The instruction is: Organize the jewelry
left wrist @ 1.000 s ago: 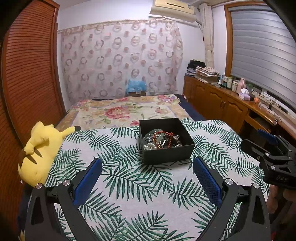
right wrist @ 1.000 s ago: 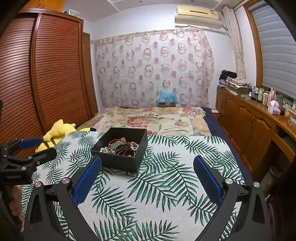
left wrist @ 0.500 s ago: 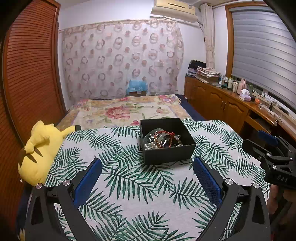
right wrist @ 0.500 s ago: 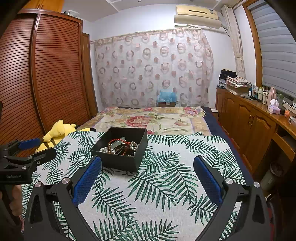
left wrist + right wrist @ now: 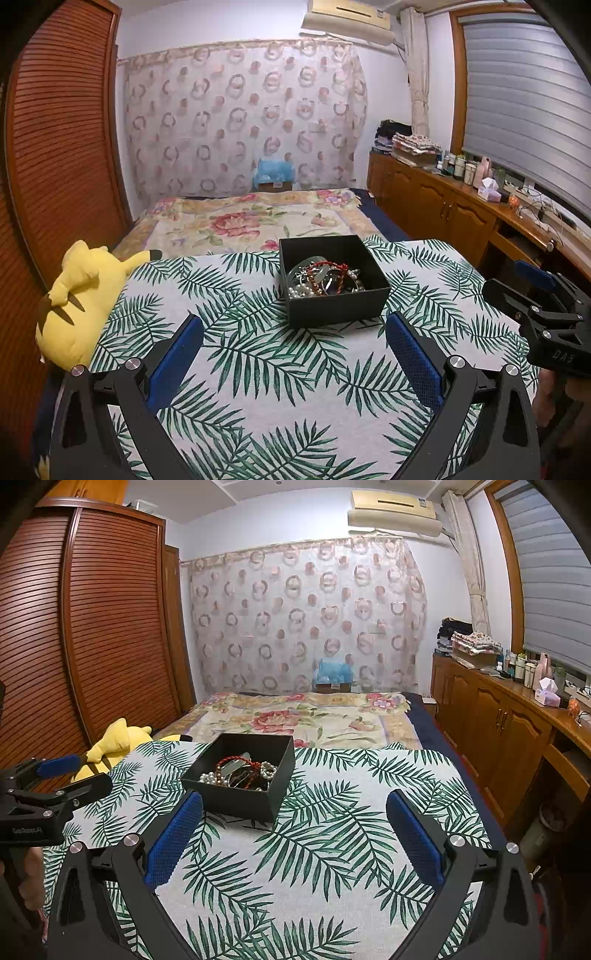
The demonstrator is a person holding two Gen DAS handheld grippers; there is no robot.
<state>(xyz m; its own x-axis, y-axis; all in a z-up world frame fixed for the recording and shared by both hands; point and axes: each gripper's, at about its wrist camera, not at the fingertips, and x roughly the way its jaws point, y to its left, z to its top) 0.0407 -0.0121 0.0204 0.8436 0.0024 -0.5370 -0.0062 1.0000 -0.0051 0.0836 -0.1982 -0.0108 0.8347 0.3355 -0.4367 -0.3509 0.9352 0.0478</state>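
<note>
A black open box (image 5: 334,306) stands on the leaf-print tablecloth (image 5: 258,369) and holds a tangle of jewelry (image 5: 321,278): pearl strands, a red cord bracelet, dark pieces. The box also shows in the right wrist view (image 5: 236,801), with the jewelry (image 5: 240,771) inside. My left gripper (image 5: 293,354) is open and empty, just short of the box. My right gripper (image 5: 293,834) is open and empty, to the right of the box. Each gripper shows in the other's view, the right one (image 5: 535,295) and the left one (image 5: 55,775).
A yellow plush toy (image 5: 81,295) lies at the table's left edge. A bed with a floral cover (image 5: 251,221) is behind the table. A wooden cabinet (image 5: 509,731) with bottles and a tissue box runs along the right. A slatted wardrobe (image 5: 92,627) stands on the left.
Both grippers have drifted slightly; the box sits a little differently in each view. Nothing was taken hold of or let go.
</note>
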